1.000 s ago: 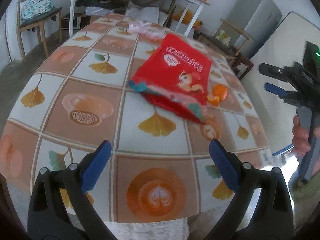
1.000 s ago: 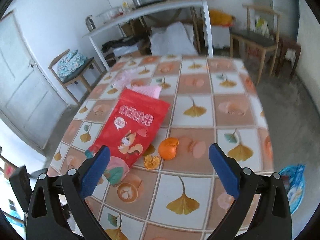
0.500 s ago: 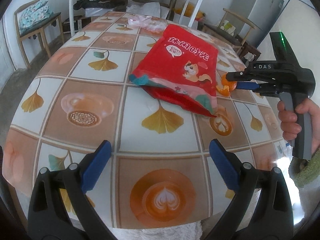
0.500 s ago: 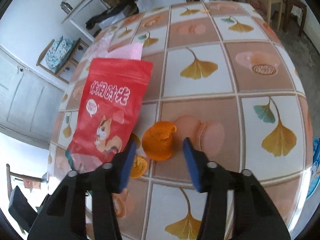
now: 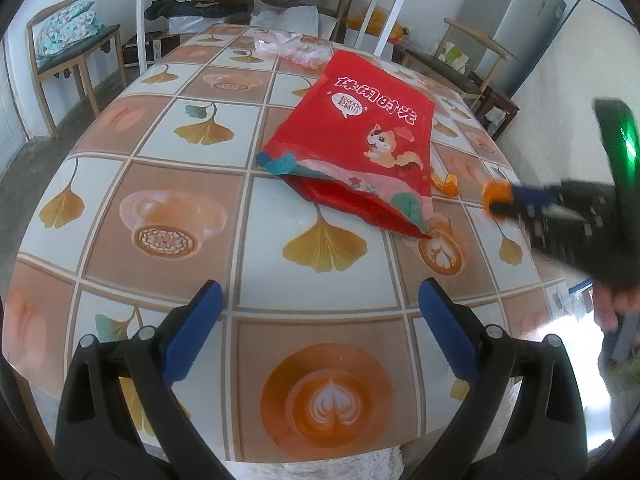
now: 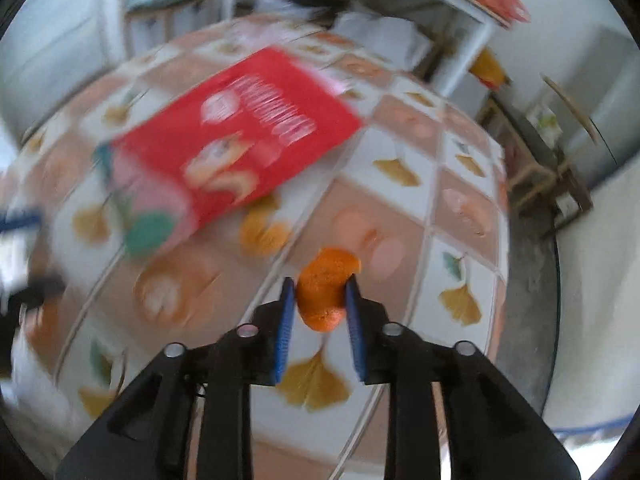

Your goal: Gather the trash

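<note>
On leaf-patterned tablecloth (image 5: 320,216): red bag (image 5: 360,148) | right hand-held gripper (image 6: 320,300) jaws opening, pinching orange peel (image 6: 326,280)

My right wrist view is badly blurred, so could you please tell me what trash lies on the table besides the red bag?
Observer: A small orange peel piece lies beside the red snack bag, at its near right corner.
Operator: Is there anything further back?
Observer: Crumpled plastic wrapping lies at the far end of the table.
Operator: Is the left gripper free?
Observer: Yes, the left gripper is open with nothing between its fingers.
</note>
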The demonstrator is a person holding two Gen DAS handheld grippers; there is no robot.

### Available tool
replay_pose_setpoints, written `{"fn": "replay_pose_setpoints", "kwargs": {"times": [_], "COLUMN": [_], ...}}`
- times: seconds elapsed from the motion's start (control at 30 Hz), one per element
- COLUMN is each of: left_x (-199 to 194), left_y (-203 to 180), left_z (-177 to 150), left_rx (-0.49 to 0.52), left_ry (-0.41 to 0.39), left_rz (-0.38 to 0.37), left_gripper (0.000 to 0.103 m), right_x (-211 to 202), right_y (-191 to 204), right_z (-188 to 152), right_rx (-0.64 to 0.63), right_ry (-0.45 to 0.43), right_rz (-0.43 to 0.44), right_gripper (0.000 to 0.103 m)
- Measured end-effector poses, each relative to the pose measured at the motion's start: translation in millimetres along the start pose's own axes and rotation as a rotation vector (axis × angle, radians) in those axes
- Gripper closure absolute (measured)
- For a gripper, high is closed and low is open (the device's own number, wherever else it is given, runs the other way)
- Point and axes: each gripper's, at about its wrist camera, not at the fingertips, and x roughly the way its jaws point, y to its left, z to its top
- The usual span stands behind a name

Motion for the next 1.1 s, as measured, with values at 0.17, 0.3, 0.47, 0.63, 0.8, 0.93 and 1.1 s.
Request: {"fn": "replay_pose_setpoints", "kwargs": {"times": [0.17, 0.3, 0.47, 0.63, 0.8, 0.93, 1.1], "left_x": [0.1, -0.3, -0.9, -0.4, 0.6, 0.8, 0.9], "left_y": [0.3, 0.4, 1.9, 1.8, 0.8, -0.2, -0.7], "left_z": [0.2, -0.2, -0.3, 0.0, 0.6, 0.5, 0.3], "left_rx": [0.002, 0.001, -0.012, -0.013, -0.011, -0.009, -0.013], "left_ry": [0.0, 0.002, 0.004, 0.01, 0.015, 0.016, 0.017], "left_rz": [-0.003, 0.0, -0.001, 0.005, 0.011, 0.017, 0.016], "left_gripper": [0.009, 0.009, 0.009, 0.009, 0.009, 0.009, 0.009], "right_x": [-24.6, -31.3, -15.2, 23.4, 44.6, 53.0, 56.6], "right_y": [-15.4, -52.0, -63.9, -65.8, -63.1, -56.5, -49.4], "right_z": [-8.2, -1.1, 14.0, 24.9, 32.4, 34.3, 32.5], "right_rx": [0.116, 0.322, 0.401, 0.475, 0.514, 0.489, 0.442], "right_ry": [-0.034, -0.107, -0.101, -0.026, 0.004, 0.035, 0.05], "right_rz": [0.34, 0.5, 0.407, 0.391, 0.404, 0.356, 0.308], "right_gripper": [0.043, 0.043, 0.044, 0.058, 0.063, 0.067, 0.083]}}
